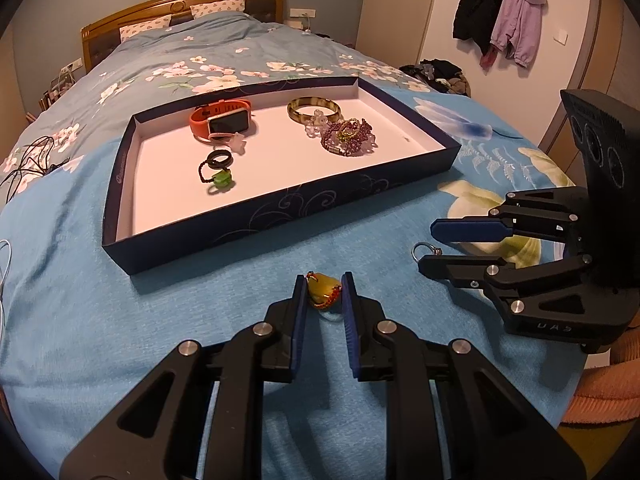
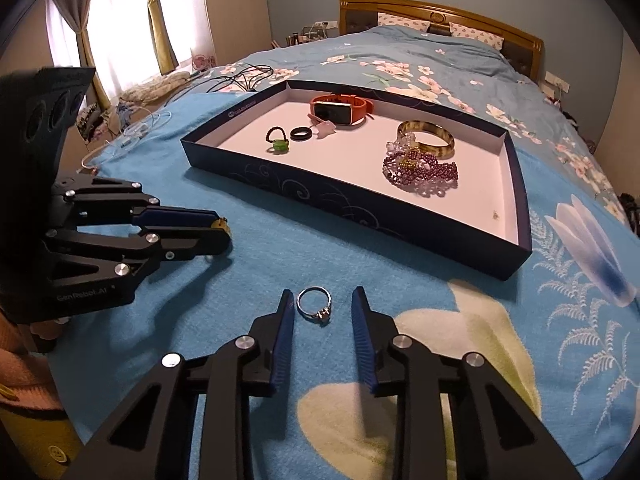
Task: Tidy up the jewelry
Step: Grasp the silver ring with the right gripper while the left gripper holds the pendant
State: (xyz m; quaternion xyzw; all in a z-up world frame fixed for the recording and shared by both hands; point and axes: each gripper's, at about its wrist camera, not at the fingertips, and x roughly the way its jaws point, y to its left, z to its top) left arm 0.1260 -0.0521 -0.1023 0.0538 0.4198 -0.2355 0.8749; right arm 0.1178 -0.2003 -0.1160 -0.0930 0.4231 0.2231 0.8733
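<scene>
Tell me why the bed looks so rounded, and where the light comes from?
Both views are fisheye, so the bed and the box's rim bow and the corners go black. In the right wrist view the curtained window glows white and overexposed. In the left wrist view the box casts a soft shadow toward the camera, and the green charm looks slightly smeared.

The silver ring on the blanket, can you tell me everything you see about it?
The ring is a thin silver-coloured band, shiny like metal, with a small knobby setting on its near side. It lies flat on the blue blanket, outside the box. It sits between the blue pads of the right tongs, which do not touch it.
</scene>
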